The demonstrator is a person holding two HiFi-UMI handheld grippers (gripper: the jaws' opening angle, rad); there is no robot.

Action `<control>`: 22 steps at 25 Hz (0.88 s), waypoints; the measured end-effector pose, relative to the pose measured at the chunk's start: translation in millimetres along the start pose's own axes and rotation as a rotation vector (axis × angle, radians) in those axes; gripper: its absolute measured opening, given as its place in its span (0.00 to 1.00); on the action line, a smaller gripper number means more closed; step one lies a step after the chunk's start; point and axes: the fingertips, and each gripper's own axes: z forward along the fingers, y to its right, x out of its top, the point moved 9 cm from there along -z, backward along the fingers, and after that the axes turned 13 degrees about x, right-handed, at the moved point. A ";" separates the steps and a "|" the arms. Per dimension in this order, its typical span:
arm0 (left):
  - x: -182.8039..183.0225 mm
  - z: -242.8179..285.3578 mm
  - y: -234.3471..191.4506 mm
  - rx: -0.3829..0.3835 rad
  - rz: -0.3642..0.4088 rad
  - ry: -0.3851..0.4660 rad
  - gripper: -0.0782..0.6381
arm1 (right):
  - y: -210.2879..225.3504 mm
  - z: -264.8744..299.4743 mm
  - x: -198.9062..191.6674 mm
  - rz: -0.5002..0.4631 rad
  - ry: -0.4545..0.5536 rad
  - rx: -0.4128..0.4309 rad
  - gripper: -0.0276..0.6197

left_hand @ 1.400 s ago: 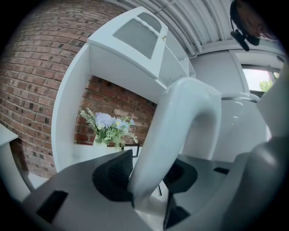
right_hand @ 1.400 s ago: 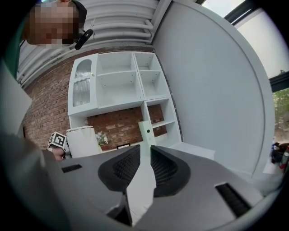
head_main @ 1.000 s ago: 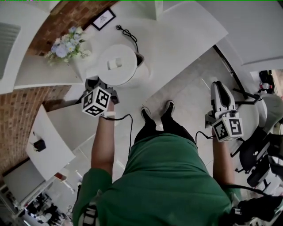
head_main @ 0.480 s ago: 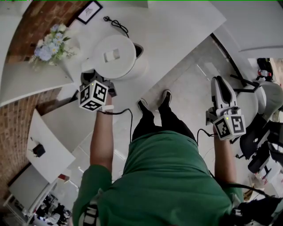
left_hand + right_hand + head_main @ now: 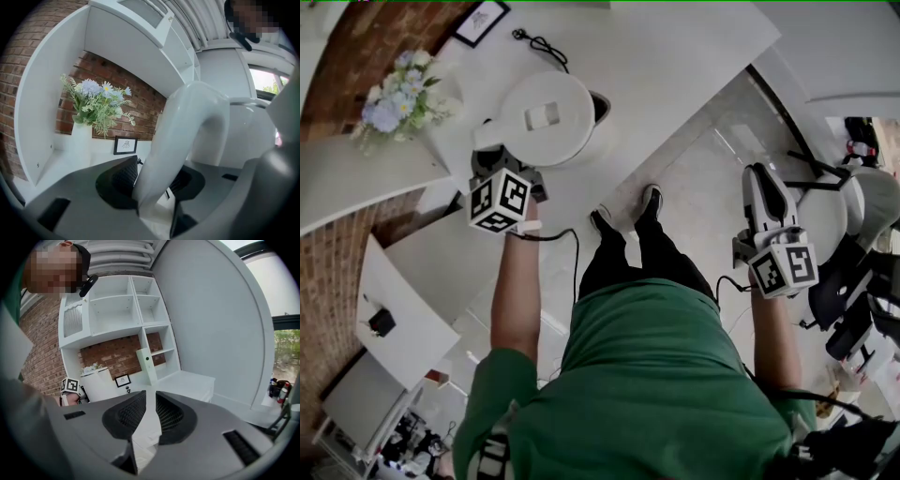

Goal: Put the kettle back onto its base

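Our left claw (image 5: 154, 182) pinches the white kettle (image 5: 546, 117) by its handle (image 5: 187, 136); our right claw (image 5: 151, 416) is slightly spread, holding nothing.

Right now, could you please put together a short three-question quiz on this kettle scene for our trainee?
1. Multiple choice: what is the left gripper shut on? A the kettle's handle; B a mug; C a cloth.
2. True or false: the right gripper also grips the kettle.
3. Short answer: what fills the white vase by the brick wall?
Key: 1 A. 2 False: its jaws, which have just closed a little, have nothing between them. 3 Flowers.
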 end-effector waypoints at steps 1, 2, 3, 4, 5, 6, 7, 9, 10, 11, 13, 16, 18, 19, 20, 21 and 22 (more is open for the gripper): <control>-0.4 0.8 0.0 -0.002 0.003 0.001 0.35 | -0.9 0.5 -0.7 0.001 -0.002 0.001 0.17; -0.8 1.5 -0.1 -0.004 0.005 0.003 0.35 | -1.9 0.9 -1.3 0.001 -0.003 0.002 0.17; -1.5 2.2 -0.4 -0.005 0.006 0.004 0.35 | -2.8 1.1 -1.8 0.001 -0.004 0.003 0.17; -2.4 2.8 -0.7 -0.007 0.006 0.004 0.35 | -3.5 0.9 -2.2 0.000 -0.005 0.004 0.17; -3.3 3.4 -1.1 -0.008 0.006 0.003 0.35 | -4.1 0.6 -2.4 -0.001 -0.006 0.004 0.17; -4.3 4.2 -1.7 -0.008 0.006 0.001 0.35 | -4.5 0.4 -2.6 -0.002 -0.007 0.003 0.17; -5.2 5.3 -2.4 -0.007 0.008 -0.001 0.35 | -5.0 0.4 -2.8 -0.001 -0.008 0.003 0.17; -6.8 7.4 -4.1 -0.002 0.014 -0.004 0.35 | -5.7 0.7 -3.7 0.000 -0.009 0.002 0.17; -7.6 8.2 -4.9 0.000 0.017 -0.005 0.35 | -6.2 0.7 -4.3 0.002 -0.009 0.003 0.17; -8.3 8.7 -5.6 0.000 0.019 -0.007 0.35 | -6.7 0.5 -4.7 0.004 -0.008 0.004 0.17; -10.1 8.9 -5.7 -0.002 0.026 -0.008 0.35 | -8.0 0.0 -5.0 0.007 -0.007 0.006 0.17; -13.5 5.9 -4.6 -0.007 0.047 -0.005 0.35 | -10.8 -0.1 -5.0 0.010 -0.005 0.010 0.17; -14.6 3.1 -4.7 -0.004 0.052 0.002 0.35 | -11.8 -0.4 -5.2 0.010 -0.003 0.013 0.17; -15.5 2.4 -4.9 -0.002 0.050 0.004 0.35 | -12.0 -0.7 -5.2 0.011 -0.002 0.013 0.17; -16.5 2.1 -5.3 0.000 0.046 0.006 0.35 | -12.0 -1.0 -5.0 0.011 0.000 0.013 0.17; -17.7 1.9 -6.2 0.001 0.042 0.006 0.35 | -12.3 -1.0 -4.8 0.011 0.001 0.013 0.17; -18.8 1.8 -7.4 0.002 0.039 0.006 0.35 | -12.7 -0.8 -4.6 0.011 0.003 0.014 0.17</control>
